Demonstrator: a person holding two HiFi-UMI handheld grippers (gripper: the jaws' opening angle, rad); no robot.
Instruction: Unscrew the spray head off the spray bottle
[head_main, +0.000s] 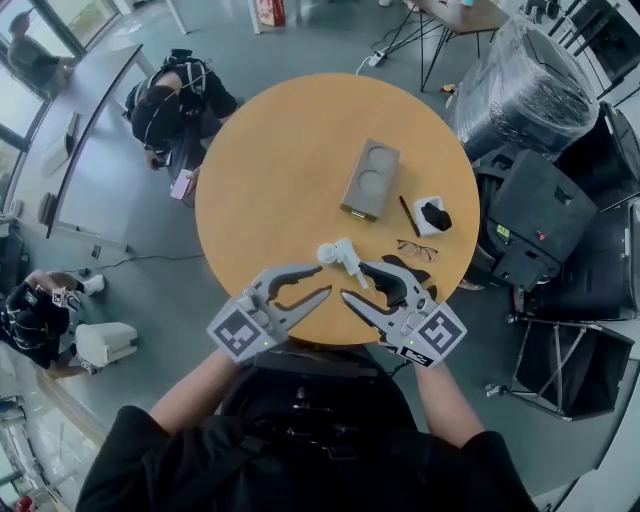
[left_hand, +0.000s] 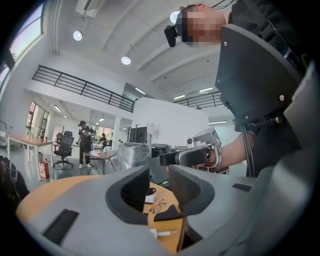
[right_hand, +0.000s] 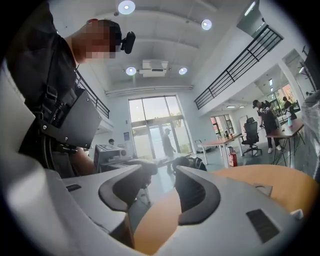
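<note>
A small white spray bottle with its spray head (head_main: 340, 257) lies on the round wooden table (head_main: 270, 170), near the front edge. Both grippers are held up in the air over that edge, tips turned toward each other. My left gripper (head_main: 326, 280) has its jaws apart with nothing between them; its own view (left_hand: 159, 187) shows only the table through the gap. My right gripper (head_main: 352, 281) is also open and empty (right_hand: 157, 190), and appears in the left gripper view (left_hand: 190, 156) in a hand. Neither touches the bottle.
A grey holder with two round recesses (head_main: 370, 180) lies mid-table. To its right are a black pen (head_main: 409, 215), a white box with a black item (head_main: 432, 215) and a pair of glasses (head_main: 415, 249). Black cases (head_main: 540, 215) and a wrapped chair (head_main: 525, 90) stand at the right.
</note>
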